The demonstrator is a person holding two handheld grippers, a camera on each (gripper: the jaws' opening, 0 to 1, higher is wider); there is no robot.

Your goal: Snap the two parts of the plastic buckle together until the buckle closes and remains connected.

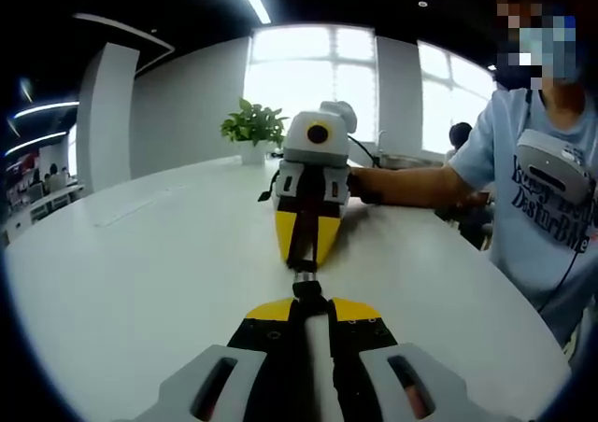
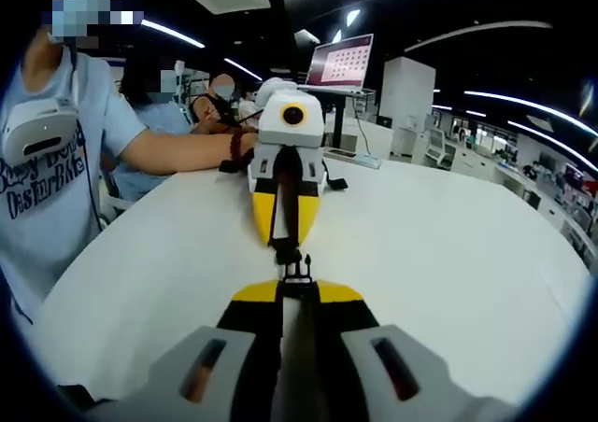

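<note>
Over the white table my two grippers point at each other, tip to tip. My left gripper is shut on a black strap whose black buckle part sticks out past its yellow tips. The right gripper faces it, shut on the other black strap. In the right gripper view, the right gripper holds its pronged buckle part, and the left gripper holds the other buckle part. The two parts meet end to end; I cannot tell whether they are latched.
A person in a light blue T-shirt stands at the table's edge, one arm reaching to the right gripper. A potted plant stands at the far edge. A laptop and seated people are beyond the table.
</note>
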